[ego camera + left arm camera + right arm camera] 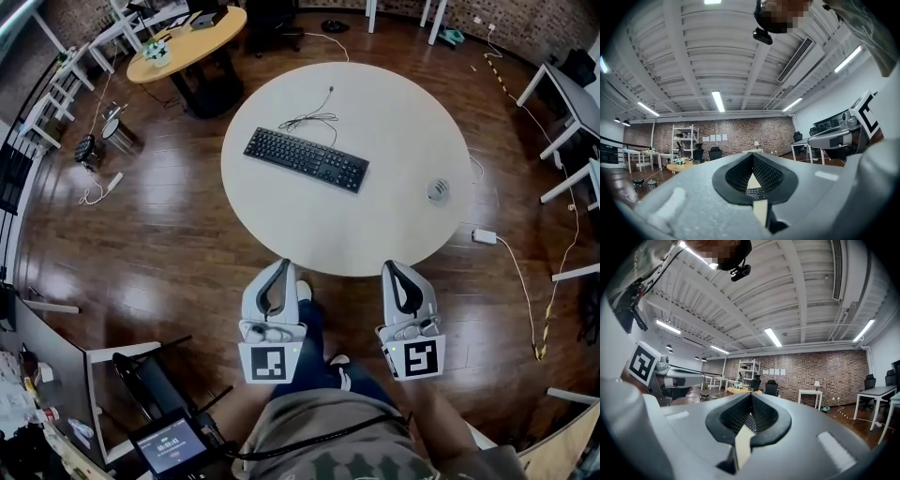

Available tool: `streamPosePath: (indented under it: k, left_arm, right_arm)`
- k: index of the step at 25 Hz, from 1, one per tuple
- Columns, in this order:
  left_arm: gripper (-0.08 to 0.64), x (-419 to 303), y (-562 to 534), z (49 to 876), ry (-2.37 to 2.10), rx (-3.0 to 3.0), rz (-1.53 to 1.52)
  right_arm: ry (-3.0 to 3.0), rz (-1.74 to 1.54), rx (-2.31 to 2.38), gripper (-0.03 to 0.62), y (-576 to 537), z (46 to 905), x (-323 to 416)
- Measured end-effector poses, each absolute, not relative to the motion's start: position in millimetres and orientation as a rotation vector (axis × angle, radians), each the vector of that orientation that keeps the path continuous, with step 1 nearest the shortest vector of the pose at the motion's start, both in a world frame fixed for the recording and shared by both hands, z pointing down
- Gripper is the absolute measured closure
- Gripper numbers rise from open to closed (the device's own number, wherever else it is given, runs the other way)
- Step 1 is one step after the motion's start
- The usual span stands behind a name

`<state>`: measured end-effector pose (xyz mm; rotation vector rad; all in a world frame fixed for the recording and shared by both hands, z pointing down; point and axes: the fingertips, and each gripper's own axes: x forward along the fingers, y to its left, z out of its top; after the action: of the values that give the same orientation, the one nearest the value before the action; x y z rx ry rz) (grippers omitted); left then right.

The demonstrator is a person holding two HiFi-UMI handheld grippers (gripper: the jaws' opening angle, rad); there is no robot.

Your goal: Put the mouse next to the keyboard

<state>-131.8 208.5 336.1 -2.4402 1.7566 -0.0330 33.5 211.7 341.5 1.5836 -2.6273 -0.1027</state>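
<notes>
the left claw (284, 268) and right claw (390, 266) hang just short of the table's (375, 234) near edge, jaws pressed together, gripping nothing. the mouse (438, 190) sits by the right edge, well apart from the keyboard (306, 158), which lies left of centre.

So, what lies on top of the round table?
A black keyboard with its cable, and a small grey mouse near the right edge. Anything beneath the keyboard is covered.
</notes>
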Motion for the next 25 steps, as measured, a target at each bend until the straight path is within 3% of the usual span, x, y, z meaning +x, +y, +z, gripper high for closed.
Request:
streamPosePath:
  k: [25]
  left_arm:
    - [0.56,-176.5,272.7,310.5,1.594,-2.518,-0.119]
  right_arm:
    - [-2.584,-0.161,1.629,0.588,278.2,316.3,-27.0]
